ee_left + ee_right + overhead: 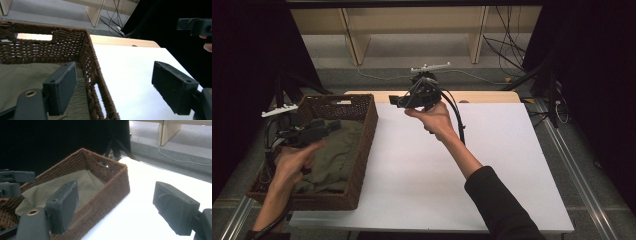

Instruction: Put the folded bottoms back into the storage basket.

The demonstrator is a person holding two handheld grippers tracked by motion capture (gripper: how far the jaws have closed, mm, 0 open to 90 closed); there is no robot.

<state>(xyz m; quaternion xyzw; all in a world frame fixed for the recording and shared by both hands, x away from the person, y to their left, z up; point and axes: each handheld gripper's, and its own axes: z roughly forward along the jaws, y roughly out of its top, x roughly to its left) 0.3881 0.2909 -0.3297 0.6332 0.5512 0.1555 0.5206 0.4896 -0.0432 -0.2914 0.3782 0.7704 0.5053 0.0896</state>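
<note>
A brown wicker basket (371,131) stands on the left end of the white table (462,165) and holds a crumpled olive-green cloth (337,150). My left gripper (332,125) hovers over the basket's left side with its jaws open and nothing between them. In the left gripper view, that gripper (113,68) straddles the basket's right wall (92,62) above the cloth (22,77). My right gripper (394,100) is held up over the table's far middle, pointing towards the basket. It is open and empty (116,187), facing the basket (110,192) and cloth (85,180).
A light wooden strip (482,96) runs along the table's far edge. Behind it stand wooden shelf legs (354,40) and loose cables (507,55) on the grey floor. Black stands (552,90) flank the table on both sides.
</note>
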